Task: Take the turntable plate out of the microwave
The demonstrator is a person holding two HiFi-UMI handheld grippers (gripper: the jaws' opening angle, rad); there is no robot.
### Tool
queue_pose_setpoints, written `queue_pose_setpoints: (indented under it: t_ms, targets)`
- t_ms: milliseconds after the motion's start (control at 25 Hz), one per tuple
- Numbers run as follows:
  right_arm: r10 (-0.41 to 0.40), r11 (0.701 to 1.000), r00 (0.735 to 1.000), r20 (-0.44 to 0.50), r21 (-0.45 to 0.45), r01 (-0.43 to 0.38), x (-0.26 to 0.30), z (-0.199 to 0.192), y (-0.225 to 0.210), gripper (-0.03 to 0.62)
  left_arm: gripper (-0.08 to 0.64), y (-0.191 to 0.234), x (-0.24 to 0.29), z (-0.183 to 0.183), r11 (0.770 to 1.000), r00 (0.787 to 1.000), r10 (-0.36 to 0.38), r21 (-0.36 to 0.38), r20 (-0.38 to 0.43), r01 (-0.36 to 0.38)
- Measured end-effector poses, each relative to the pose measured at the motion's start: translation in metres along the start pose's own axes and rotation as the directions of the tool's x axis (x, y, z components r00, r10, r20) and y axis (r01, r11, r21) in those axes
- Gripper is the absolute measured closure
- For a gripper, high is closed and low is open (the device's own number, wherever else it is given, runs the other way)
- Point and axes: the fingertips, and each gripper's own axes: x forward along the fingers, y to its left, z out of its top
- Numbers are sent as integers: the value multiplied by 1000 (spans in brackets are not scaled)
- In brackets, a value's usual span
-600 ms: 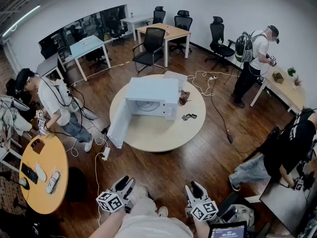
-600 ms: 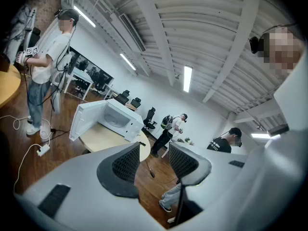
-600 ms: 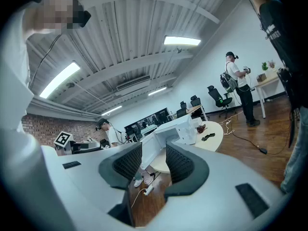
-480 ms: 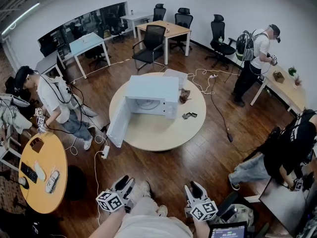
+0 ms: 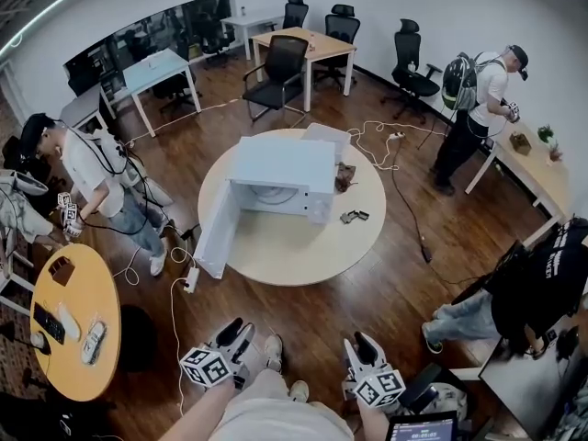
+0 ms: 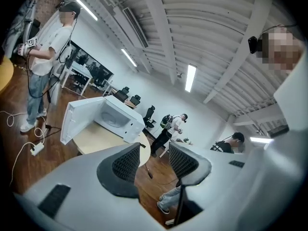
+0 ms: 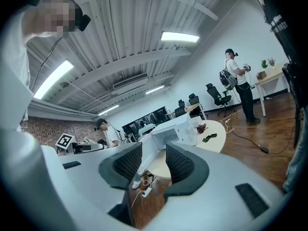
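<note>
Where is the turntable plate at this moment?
The turntable plate lies inside the open microwave, seen in the head view near the centre, on the round table.

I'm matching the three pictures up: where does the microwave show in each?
Head view: microwave at centre, door open, on the round table.
Left gripper view: microwave left of centre, door swung left.
Right gripper view: microwave at centre.
Shared landmark: the round table under it.

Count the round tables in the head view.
2: the beige table at centre under the microwave, and the orange table at lower left. More may be hidden.
</note>
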Motion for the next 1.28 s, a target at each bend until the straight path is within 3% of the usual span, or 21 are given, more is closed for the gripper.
queue_pose_setpoints:
  t_ms: [560, 1280]
  targets:
    - [-17, 1000, 1000, 0, 11, 17, 105, 34, -19, 453, 364, 41, 87, 56, 999, 997, -49, -2, -62, 49]
    - [-99, 995, 995, 27, 2, 99, 189, 61, -30, 453, 364, 92, 161, 120, 992, 988, -127, 9, -90, 128]
